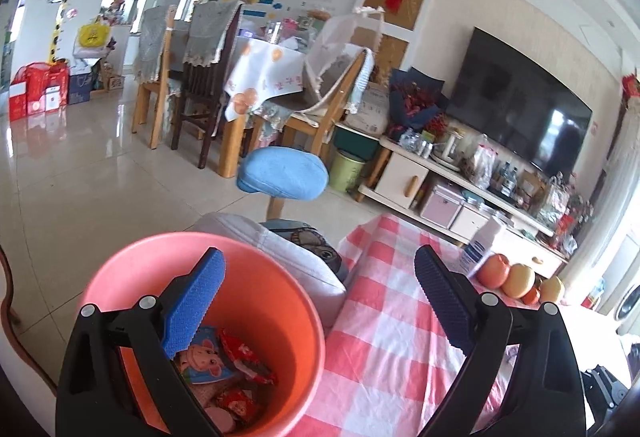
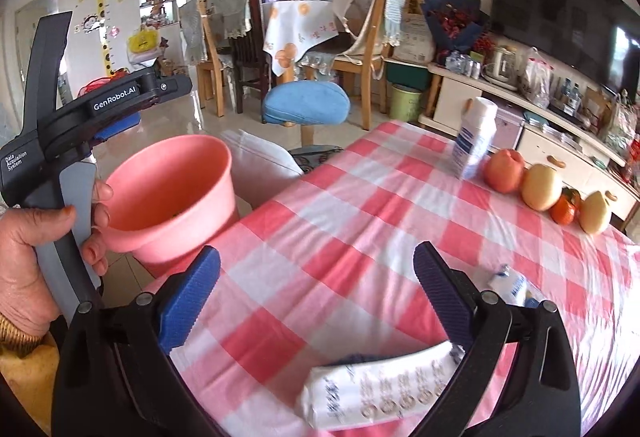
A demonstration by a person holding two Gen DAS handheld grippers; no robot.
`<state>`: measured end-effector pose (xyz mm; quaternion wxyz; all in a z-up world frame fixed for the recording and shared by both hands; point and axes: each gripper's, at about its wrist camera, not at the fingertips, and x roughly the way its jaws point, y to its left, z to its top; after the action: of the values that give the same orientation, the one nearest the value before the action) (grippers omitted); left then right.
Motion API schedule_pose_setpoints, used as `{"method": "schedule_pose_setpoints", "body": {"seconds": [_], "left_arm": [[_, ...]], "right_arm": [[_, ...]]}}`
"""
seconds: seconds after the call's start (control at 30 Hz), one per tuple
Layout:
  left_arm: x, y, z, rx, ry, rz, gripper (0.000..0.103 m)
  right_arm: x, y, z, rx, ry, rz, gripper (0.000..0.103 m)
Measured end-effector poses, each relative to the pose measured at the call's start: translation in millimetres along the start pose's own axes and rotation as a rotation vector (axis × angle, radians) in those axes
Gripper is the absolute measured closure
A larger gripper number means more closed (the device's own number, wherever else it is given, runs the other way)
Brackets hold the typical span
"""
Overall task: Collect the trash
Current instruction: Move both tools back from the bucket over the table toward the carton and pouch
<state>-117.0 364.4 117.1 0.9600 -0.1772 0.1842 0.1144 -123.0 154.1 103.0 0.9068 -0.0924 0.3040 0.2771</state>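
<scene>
Left gripper (image 1: 320, 301) hangs with its jaws spread wide and nothing between the pads, over the edge where the pink bucket (image 1: 288, 301) meets the checked tablecloth (image 1: 384, 337). Its blue left pad sits above the bucket's mouth; inside, low in the bucket, lie colourful wrappers (image 1: 224, 361). Beyond the bucket stand a white cushion (image 1: 288, 257) and a blue stool (image 1: 284, 173). At the table's far edge are a white bottle (image 1: 478, 249) and a row of fruit (image 1: 516, 279).

Right gripper (image 2: 316, 277) is likewise wide apart and empty, above the tablecloth (image 2: 340, 221). A white printed packet (image 2: 376, 393) lies on the cloth close under it, between the arms and short of the pads. A small white-and-blue scrap (image 2: 508, 283) lies just beside the right finger. The bucket (image 2: 172, 193) stands off the table's left corner, next to the person's hand (image 2: 36, 257) holding the other gripper. The bottle (image 2: 474, 137) and fruit (image 2: 540, 187) stand along the far edge, well apart.
</scene>
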Motion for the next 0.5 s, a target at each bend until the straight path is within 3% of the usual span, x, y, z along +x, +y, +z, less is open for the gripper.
{"method": "schedule_pose_setpoints", "body": {"seconds": [0.5], "left_arm": [[-8,-79,-31,0.229,0.055,-0.056,0.008]], "right_arm": [[-40,-40,-36,0.042,-0.023,-0.069,0.004]]}}
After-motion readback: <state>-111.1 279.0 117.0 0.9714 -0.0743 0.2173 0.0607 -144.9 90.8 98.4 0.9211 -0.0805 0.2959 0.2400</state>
